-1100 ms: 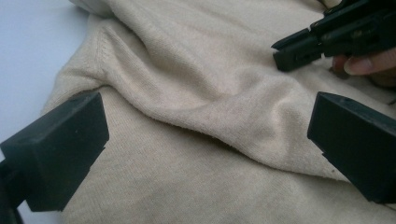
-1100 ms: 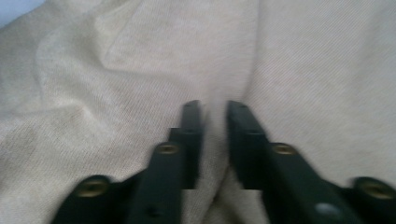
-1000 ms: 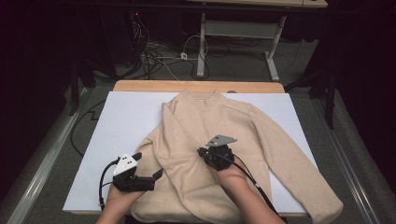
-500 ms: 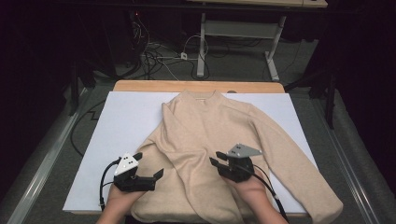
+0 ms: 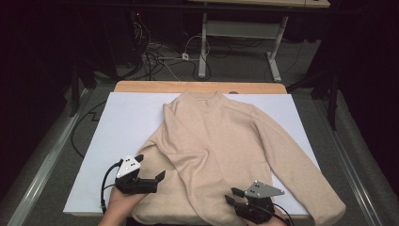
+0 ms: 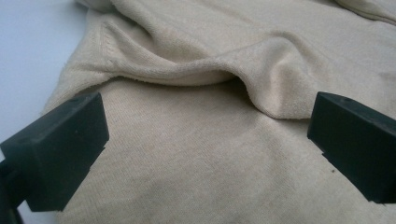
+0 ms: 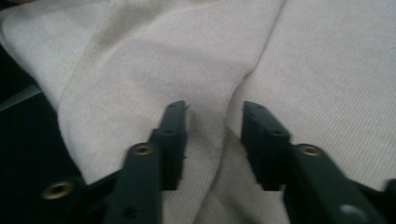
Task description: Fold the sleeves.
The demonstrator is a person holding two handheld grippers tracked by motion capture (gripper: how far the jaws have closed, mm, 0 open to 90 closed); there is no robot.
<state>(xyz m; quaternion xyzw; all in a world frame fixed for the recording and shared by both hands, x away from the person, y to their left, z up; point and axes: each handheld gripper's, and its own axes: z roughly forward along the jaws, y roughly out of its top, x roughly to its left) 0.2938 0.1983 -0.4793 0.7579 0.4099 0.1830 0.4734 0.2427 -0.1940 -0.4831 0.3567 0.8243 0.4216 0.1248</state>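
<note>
A beige sweater [image 5: 221, 155] is lying face up on the white worktop [image 5: 127, 127], collar at the far edge, hem at the near edge, its left sleeve folded across the body and its right sleeve stretched toward the near right corner. The right hand-held gripper [image 5: 229, 195] has been sliding from the sweater's middle to the near right hem, and its jaws have just been narrowing; in the right gripper view [image 7: 212, 140] they are straddling a raised fold without pinching it yet. The left hand-held gripper [image 5: 160, 176] is waiting released at the near left hem, jaws wide above the knit [image 6: 205, 154]. Both are probably lining up to grasp the hem for a fold.
</note>
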